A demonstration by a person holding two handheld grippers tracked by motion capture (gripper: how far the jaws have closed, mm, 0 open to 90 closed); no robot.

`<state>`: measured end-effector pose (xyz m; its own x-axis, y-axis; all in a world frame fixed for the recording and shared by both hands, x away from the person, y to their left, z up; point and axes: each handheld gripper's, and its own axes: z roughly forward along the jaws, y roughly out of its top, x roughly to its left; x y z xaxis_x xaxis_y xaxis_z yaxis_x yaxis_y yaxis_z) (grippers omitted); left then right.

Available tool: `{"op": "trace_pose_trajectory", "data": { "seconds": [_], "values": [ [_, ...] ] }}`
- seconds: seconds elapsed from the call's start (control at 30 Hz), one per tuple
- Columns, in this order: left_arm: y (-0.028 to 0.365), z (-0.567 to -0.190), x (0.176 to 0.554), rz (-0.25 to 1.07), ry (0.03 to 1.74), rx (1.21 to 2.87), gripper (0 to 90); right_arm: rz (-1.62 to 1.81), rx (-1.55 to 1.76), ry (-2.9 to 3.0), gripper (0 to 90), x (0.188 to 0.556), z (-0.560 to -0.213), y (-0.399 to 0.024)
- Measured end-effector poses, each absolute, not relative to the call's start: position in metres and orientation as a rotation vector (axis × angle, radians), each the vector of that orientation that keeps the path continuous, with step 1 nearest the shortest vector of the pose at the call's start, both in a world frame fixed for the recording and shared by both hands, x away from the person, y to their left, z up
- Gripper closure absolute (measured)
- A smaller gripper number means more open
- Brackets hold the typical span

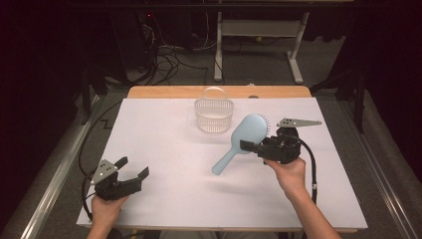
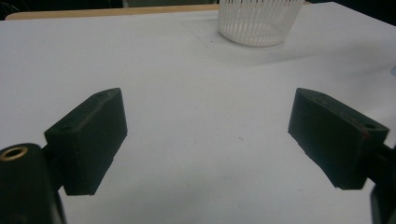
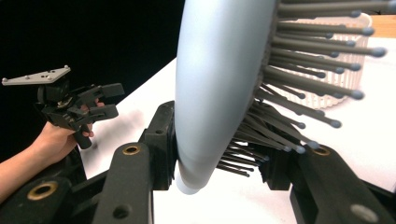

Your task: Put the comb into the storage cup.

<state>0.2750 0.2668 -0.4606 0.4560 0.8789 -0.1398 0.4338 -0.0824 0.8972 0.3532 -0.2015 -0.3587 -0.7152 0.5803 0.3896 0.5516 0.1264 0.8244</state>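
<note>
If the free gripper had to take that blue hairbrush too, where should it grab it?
Probably the handle. The right gripper is shut on the hairbrush at its head, back on one pad and bristles on the other, so the slim handle sticks out free toward the left gripper. Coming from that side, its open jaws could close across it.

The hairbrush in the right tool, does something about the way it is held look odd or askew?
Yes. The right tool grips the light blue hairbrush across its head, one jaw on the smooth back, the other among the bristles, not by the handle. The handle slants down toward the white table, near the white basket.
</note>
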Motion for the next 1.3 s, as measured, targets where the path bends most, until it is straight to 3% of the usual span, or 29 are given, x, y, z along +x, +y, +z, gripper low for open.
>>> {"op": "trace_pose_trajectory", "data": {
  "seconds": [1.3],
  "values": [
    [0.266,-0.461,0.275,0.536,1.140,1.706,11.0,1.619,1.187,2.322,55.9,0.376,-0.340,-0.202]
  ]
}}
